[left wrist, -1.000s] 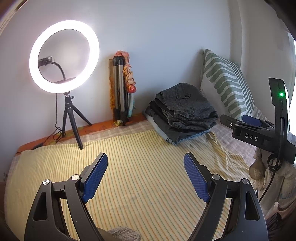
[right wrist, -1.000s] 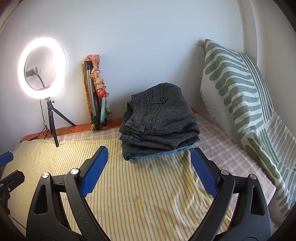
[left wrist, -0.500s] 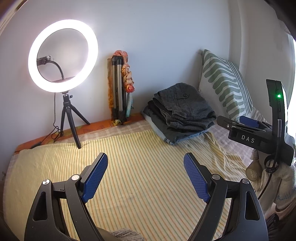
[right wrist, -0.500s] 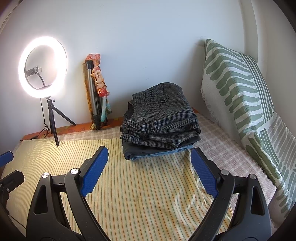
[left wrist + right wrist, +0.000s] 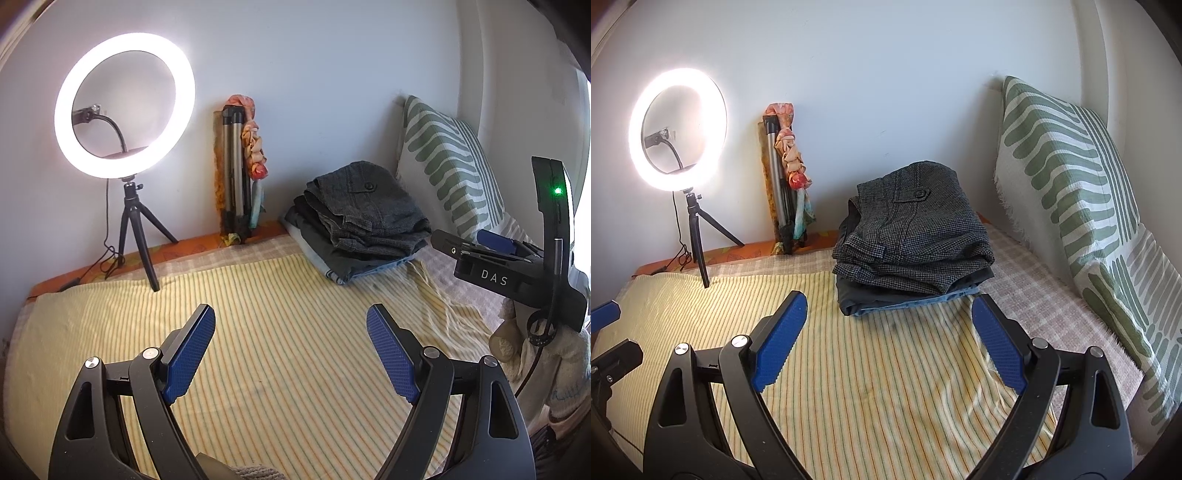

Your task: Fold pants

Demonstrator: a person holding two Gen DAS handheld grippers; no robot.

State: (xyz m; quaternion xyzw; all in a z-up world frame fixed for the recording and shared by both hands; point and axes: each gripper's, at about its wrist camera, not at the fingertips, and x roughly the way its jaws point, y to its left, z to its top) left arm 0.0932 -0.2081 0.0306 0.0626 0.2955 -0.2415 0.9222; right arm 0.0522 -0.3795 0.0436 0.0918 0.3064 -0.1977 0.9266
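A: How were the pants [image 5: 912,225] presented, and where were they located?

B: A folded stack was observed on the far part of the bed [image 5: 871,391], near the wall and just beside the striped pillow [image 5: 1071,177]. The top item was a dark grey checked garment with a buttoned pocket flap. A darker layer and a blue denim layer were seen beneath it. The stack rested partly on the yellow striped sheet [image 5: 258,332] and partly on the checked cover [image 5: 1034,295].

A: What was recorded for the tongs?

B: The left gripper [image 5: 291,350] was seen released, with its blue pads spread wide above the sheet and nothing between them. The right gripper [image 5: 890,339] was likewise released and held nothing.

A: What was shown in one view only?

B: In the left wrist view, the right gripper's body, marked DAS, with a green lamp lit, was shown from the side. In the right wrist view, only a blue tip and a black part of the left gripper were shown at the left edge. The ring light [image 5: 123,103] on its tripod was recorded in both views.

A: Were containers noted?

B: None could be identified.
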